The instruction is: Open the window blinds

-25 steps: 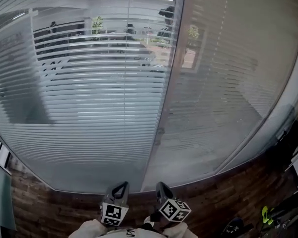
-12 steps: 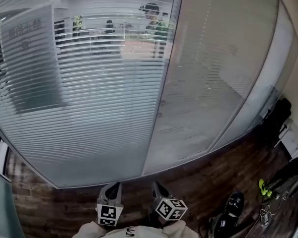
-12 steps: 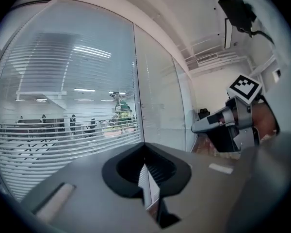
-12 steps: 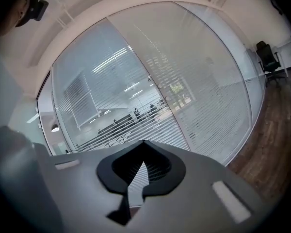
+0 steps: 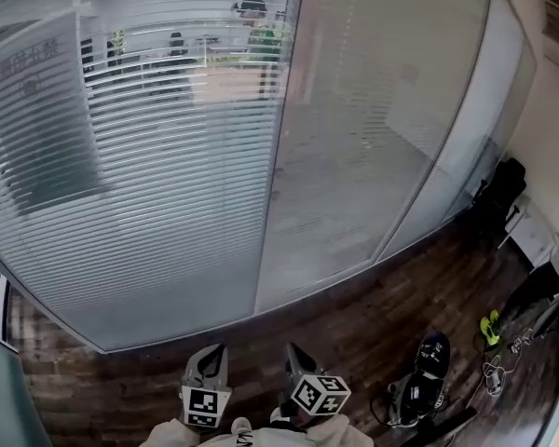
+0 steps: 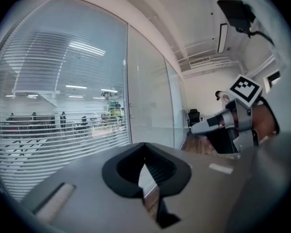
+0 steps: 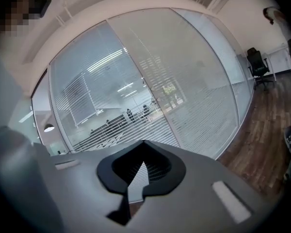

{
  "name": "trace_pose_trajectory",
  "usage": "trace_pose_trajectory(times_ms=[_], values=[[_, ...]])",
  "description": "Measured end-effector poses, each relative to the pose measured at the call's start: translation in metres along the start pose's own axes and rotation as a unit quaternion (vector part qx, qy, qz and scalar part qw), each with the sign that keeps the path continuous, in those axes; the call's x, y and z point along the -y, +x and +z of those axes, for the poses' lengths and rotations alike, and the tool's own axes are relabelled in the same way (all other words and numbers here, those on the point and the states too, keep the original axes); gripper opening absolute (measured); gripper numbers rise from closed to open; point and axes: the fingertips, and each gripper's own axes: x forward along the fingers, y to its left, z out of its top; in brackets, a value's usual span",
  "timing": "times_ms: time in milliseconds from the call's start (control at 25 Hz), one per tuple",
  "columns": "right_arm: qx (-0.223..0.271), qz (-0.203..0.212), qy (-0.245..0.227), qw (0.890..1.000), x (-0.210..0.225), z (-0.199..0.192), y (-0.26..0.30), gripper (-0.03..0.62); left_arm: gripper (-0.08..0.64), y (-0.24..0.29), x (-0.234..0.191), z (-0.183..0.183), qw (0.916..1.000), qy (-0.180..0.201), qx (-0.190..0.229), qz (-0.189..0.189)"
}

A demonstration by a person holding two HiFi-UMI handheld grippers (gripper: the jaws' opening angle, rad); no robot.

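Observation:
The window blinds cover a curved glass wall ahead. On the left pane the blinds point(image 5: 140, 184) have tilted slats, and an office with people shows through them. The right pane's blinds point(image 5: 354, 128) look shut and milky. A thin upright frame post point(image 5: 272, 175) separates the two panes. My left gripper point(image 5: 208, 363) and right gripper point(image 5: 296, 358) hang side by side at the bottom edge, well short of the glass. Both are shut with nothing in them. The left gripper view shows its jaws point(image 6: 144, 150) meeting, and so does the right gripper view point(image 7: 142, 148).
Dark wooden floor point(image 5: 354, 324) runs along the foot of the glass. A black office chair point(image 5: 498, 189) stands at the far right. Black shoes or bags point(image 5: 421, 385), a yellow-green item point(image 5: 489, 326) and cables lie on the floor to the right.
The head view has swung right: the glass wall has slid left and more floor, the chair and the clutter show. Both grippers stay shut and low at the bottom edge.

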Motion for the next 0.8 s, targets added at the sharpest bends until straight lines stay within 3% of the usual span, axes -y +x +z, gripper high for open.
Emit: trace_pose_trajectory(times_ms=[200,400,800], values=[[-0.001,-0.004,0.001,1.000,0.013,-0.004,-0.018,0.000,0.000,0.005,0.016,0.003,0.9999,0.010,-0.006,-0.008],[0.012,0.002,-0.043,0.999,0.023,0.020,-0.033,-0.001,0.000,0.020,0.040,0.027,0.9998,0.019,0.006,-0.009],[0.046,0.013,-0.067,0.997,0.032,0.048,-0.042,-0.001,0.000,0.032,0.064,0.052,0.9985,0.049,0.020,-0.016]])
